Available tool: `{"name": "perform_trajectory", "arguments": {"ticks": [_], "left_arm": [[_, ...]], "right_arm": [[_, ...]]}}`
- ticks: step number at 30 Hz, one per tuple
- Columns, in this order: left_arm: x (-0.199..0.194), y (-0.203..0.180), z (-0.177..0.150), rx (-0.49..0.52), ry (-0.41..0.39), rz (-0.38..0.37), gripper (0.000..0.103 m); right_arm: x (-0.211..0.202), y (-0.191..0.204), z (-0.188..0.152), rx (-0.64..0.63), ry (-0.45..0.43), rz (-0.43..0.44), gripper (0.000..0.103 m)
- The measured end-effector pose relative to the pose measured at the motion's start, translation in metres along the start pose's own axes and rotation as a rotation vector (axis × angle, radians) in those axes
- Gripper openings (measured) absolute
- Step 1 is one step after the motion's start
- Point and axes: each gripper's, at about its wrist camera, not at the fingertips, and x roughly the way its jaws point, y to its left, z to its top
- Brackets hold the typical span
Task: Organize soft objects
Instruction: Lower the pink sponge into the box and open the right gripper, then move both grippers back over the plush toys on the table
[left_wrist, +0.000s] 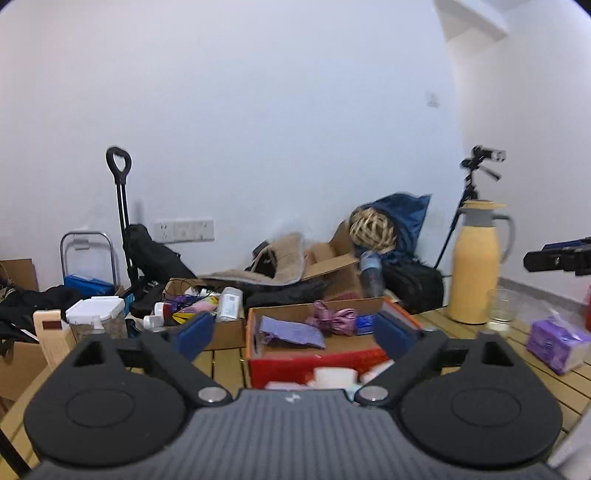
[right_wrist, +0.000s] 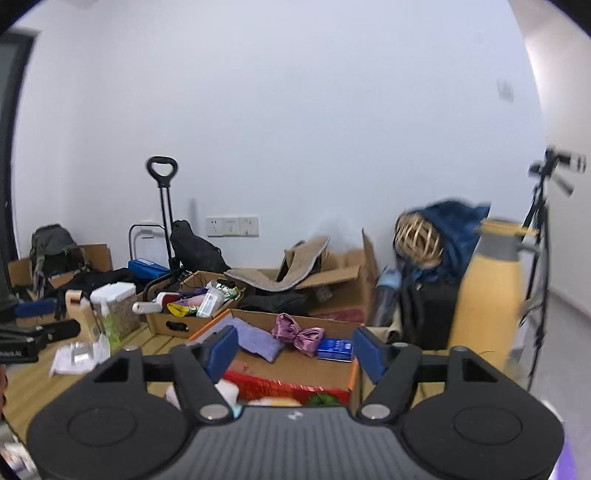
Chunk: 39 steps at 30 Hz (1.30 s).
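Left wrist view: left gripper (left_wrist: 293, 334) spread, empty, above the desk (left_wrist: 546, 373). Cardboard box (left_wrist: 314, 360) ahead holds lilac cloth (left_wrist: 291, 332) and pink ribbon bow (left_wrist: 334, 317); sorting looks partly done. Purple tissue pack (left_wrist: 557, 343) sits outside, right.

Right wrist view: right gripper (right_wrist: 295, 349) spread, empty. Cluttered room, white wall, yellow thermos (right_wrist: 487, 291) near.

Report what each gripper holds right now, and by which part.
Nothing is held. The left gripper and right gripper both stand open and empty above the red-fronted cardboard box, where the shiny pink satin bow lies untouched.
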Motion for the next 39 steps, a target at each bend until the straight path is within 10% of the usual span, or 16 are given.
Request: {"name": "perform_trajectory", "arguments": {"ticks": [10,19,28,39], "left_arm": [[-0.102,-0.031,-0.072,-0.089,0.031,-0.071,0.103],[-0.091,-0.037,-0.082,-0.072,0.062,-0.09,0.103],[-0.019,-0.045,-0.098,-0.066,0.143,-0.114,0.103],[0.106,-0.066,-0.111,-0.118,0.285,-0.21,0.084]], "right_arm": [[-0.109,0.059,-0.117,-0.061,-0.065,-0.004,0.094],[-0.115,0.066,-0.155,-0.037,-0.012,-0.037,0.096],[-0.061,0.039,-0.165,0.052,0.073,-0.041,0.092],[0.082,0.005,-0.164,0.133,0.221,-0.013,0.062]]}}
